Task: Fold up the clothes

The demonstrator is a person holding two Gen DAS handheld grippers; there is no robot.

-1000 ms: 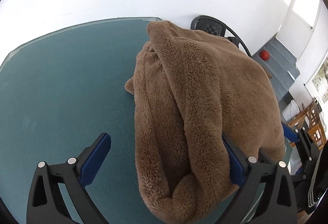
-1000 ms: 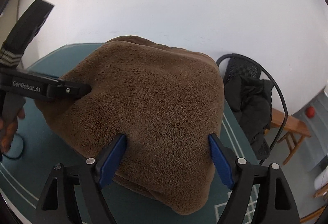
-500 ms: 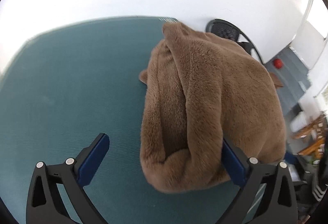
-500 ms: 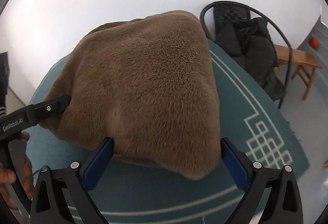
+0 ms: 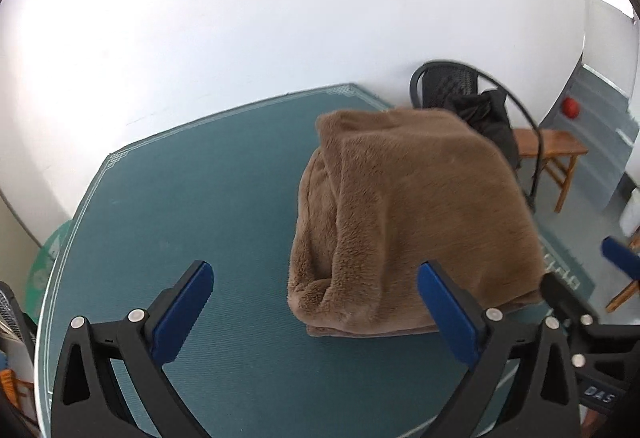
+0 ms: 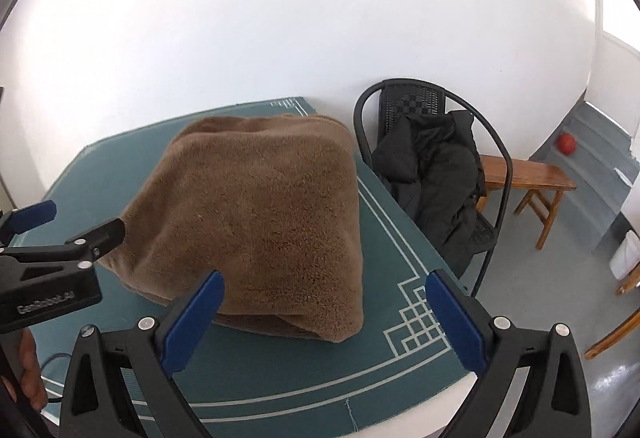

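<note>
A folded brown fleece garment [image 5: 416, 213] lies in a thick bundle on the teal table mat [image 5: 192, 197]; it also shows in the right wrist view [image 6: 256, 213]. My left gripper [image 5: 316, 312] is open and empty, held back above the mat, near the bundle's left side. My right gripper [image 6: 326, 320] is open and empty, held back above the bundle's near right corner. The left gripper also shows at the left edge of the right wrist view [image 6: 52, 222], and the right gripper shows at the right edge of the left wrist view [image 5: 588, 278].
A black chair [image 6: 432, 173] with a dark jacket stands just beyond the table's right side. A wooden bench [image 6: 528, 173] and grey stairs with a red ball [image 6: 567, 145] lie further right. A white wall runs behind the table. The mat's patterned corner [image 6: 416, 322] is near my right gripper.
Both grippers have drawn back and up from the bundle, which they flanked closely before. The fleece now rests alone on the mat, farther from both cameras.
</note>
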